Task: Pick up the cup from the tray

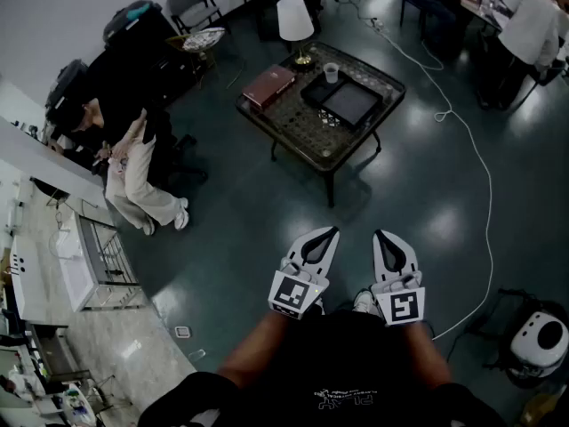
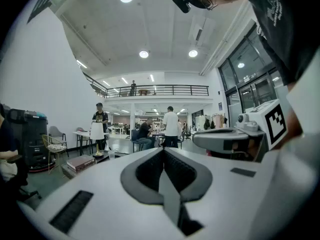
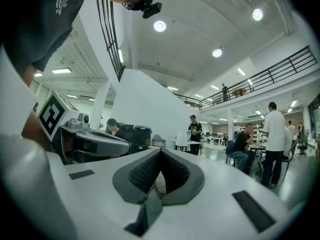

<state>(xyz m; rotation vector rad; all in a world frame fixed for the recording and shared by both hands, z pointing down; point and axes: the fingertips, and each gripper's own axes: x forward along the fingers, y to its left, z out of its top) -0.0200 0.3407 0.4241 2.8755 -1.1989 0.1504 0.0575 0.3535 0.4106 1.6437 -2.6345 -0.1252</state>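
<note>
A small clear cup stands at the back corner of a black tray on a low dark coffee table, far ahead of me across the floor. Both grippers are held close to my body, well short of the table. My left gripper is shut with nothing in it, and its tips meet in the left gripper view. My right gripper is beside it, also shut and empty. The cup shows small and distant in the left gripper view.
A white-shaded lamp and a red-brown book share the table. A person sits to the left by dark chairs. A white cable runs over the floor on the right. A counter lines the left side.
</note>
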